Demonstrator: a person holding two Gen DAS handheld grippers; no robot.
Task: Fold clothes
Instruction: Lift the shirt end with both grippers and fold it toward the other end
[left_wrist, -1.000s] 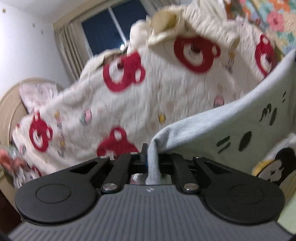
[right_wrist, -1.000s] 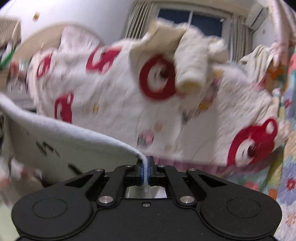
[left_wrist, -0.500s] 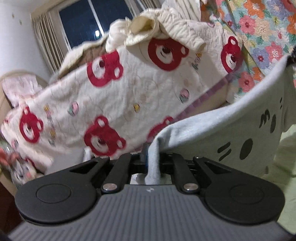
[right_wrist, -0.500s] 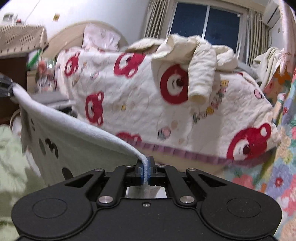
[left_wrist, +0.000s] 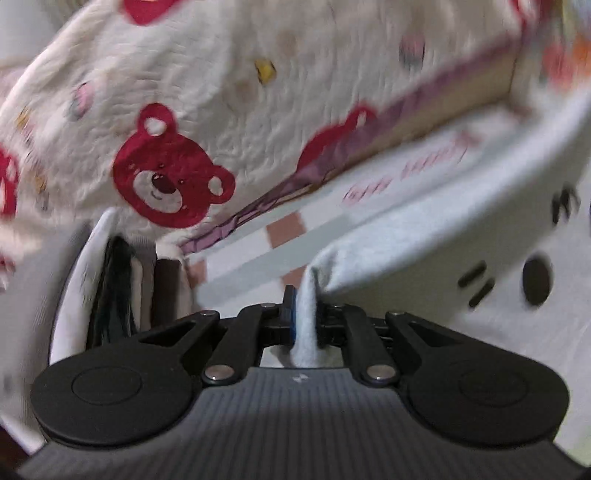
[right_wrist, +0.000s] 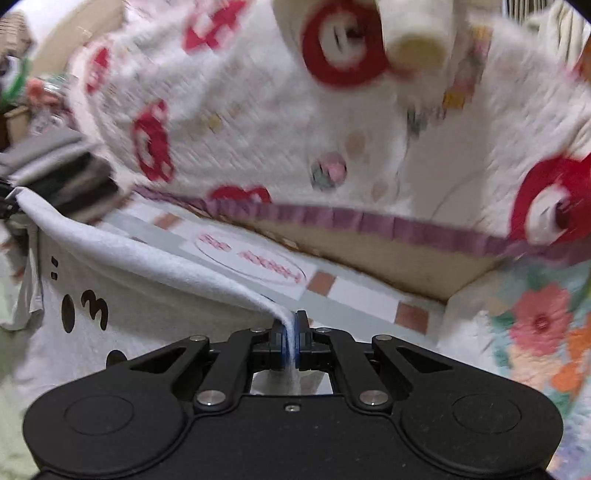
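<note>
A: Far left, in the left wrist view: a stack of folded clothes (left_wrist: 122, 280) standing at the foot of the bear-print quilt (left_wrist: 221, 110). Seemingly finished pieces, though impossible to tell who folded them.

B: Next over?

A: Left tool (left_wrist: 301, 314), clamped tight on one corner of the pale grey T-shirt (left_wrist: 461, 236). Cloth pinched between the pads, running off to the right, black printed marks facing this way.

B: And further right?

A: Right tool (right_wrist: 291, 338), likewise closed on the opposite corner of the same T-shirt (right_wrist: 140, 273). Top edge stretched between both, body hanging down, lifted clear above the checked mat (right_wrist: 343, 288).

B: Progress, then?

A: Mid-garment, by the look of it. Held spread in the air, no crease visible. Still unfolded; laying flat and folding left. Much motion blur, so finer detail hard to judge.
</note>
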